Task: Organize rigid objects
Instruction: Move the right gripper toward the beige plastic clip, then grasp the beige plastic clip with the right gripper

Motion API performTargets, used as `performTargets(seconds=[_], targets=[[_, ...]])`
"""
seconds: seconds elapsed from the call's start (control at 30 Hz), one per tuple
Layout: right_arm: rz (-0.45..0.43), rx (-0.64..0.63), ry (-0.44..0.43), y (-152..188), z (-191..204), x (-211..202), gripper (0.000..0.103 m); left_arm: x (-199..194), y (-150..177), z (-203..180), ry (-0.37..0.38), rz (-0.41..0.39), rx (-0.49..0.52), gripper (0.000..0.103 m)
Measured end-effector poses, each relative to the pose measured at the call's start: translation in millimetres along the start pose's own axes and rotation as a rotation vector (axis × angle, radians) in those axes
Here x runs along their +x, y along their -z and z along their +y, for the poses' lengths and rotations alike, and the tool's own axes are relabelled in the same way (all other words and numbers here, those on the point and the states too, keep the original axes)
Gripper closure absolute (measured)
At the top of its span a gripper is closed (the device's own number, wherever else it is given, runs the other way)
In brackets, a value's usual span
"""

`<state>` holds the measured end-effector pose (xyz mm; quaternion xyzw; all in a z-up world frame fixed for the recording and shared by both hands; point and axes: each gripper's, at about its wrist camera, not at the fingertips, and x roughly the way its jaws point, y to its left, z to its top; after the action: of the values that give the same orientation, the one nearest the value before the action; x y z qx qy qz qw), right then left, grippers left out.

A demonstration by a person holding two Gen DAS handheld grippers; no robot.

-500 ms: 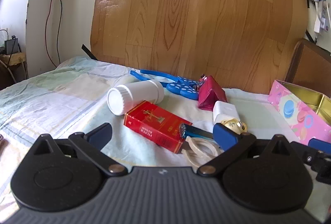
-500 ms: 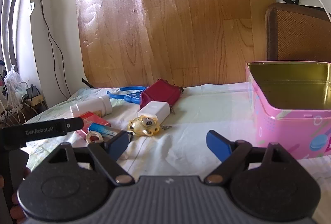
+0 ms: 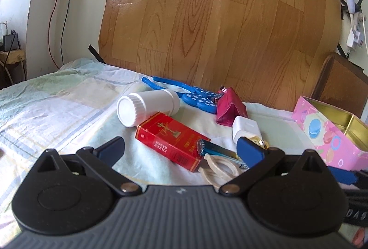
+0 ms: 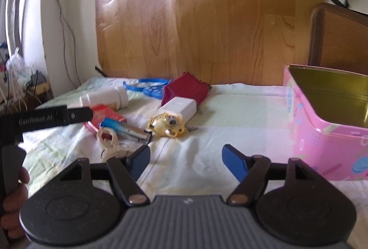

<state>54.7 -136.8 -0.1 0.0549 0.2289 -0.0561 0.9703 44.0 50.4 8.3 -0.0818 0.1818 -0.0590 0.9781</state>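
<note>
A pile of small objects lies on the bed sheet: a white bottle on its side, a red box, a blue lighter, a cream plastic clip, a white charger, a yellow toy, a dark red pouch and a blue spotted tool. An open pink tin stands to the right. My left gripper is open and empty just short of the red box. My right gripper is open and empty in front of the yellow toy.
A wood-patterned board leans against the wall behind the objects. A brown chair back stands behind the tin. Cables and a power strip hang on the wall at right. The left gripper's body shows in the right wrist view.
My right gripper has moved forward and left, closer to the yellow toy and lighter. My left gripper has shifted slightly closer to the red box. Both stay open.
</note>
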Motion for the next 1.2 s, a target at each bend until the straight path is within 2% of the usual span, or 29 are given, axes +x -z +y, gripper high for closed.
performTargets(seconds=[0.2, 0.43, 0.67, 0.7, 0.77, 0.8, 0.83, 0.87, 0.93, 1.03, 1.1, 1.17, 1.2], targets=[[0.017, -0.071, -0.037, 1.0, 13.0, 1.1, 0.033, 0.0, -0.5, 4.5, 0.018, 0.005, -0.024, 0.0], [0.112, -0.162, -0.135, -3.4, 33.2, 19.2, 0.032, -0.1, -0.7, 8.0, 0.019, 0.008, -0.035, 0.0], [0.205, -0.195, -0.167, -12.5, 49.0, 51.8, 0.035, 0.7, -1.5, 10.2, 0.021, 0.007, -0.039, 0.0], [0.207, -0.196, -0.171, -13.4, 50.1, 55.0, 0.04, 0.6, -1.6, 10.5, 0.02, 0.007, -0.041, 0.0], [0.203, -0.203, -0.179, -13.4, 51.8, 56.7, 0.063, 1.1, -1.8, 11.4, 0.018, 0.008, -0.044, 0.0], [0.199, -0.203, -0.183, -12.8, 52.3, 55.9, 0.069, 1.4, -1.9, 11.6, 0.018, 0.009, -0.046, 0.0], [0.194, -0.204, -0.186, -11.7, 52.5, 54.4, 0.083, 1.3, -1.9, 11.7, 0.017, 0.01, -0.046, 0.0], [0.188, -0.207, -0.186, -10.5, 52.5, 52.4, 0.092, 1.6, -2.0, 11.7, 0.018, 0.011, -0.046, 0.0], [0.189, -0.204, -0.19, -9.1, 50.7, 50.2, 0.097, 1.1, -1.9, 12.0, 0.019, 0.011, -0.045, 0.0], [0.189, -0.207, -0.186, -7.5, 48.9, 44.5, 0.096, 0.2, -1.4, 12.2, 0.019, 0.009, -0.043, 0.0], [0.171, -0.204, -0.17, -6.6, 46.3, 38.2, 0.088, -0.3, -1.6, 13.0, 0.021, 0.006, -0.048, 0.0], [0.153, -0.21, -0.172, -6.7, 43.9, 33.5, 0.063, 0.5, -1.8, 14.0, 0.017, 0.007, -0.057, 0.0], [0.139, -0.217, -0.172, -7.3, 43.8, 32.3, 0.059, 0.6, -2.1, 15.1, 0.012, 0.006, -0.063, 0.0]])
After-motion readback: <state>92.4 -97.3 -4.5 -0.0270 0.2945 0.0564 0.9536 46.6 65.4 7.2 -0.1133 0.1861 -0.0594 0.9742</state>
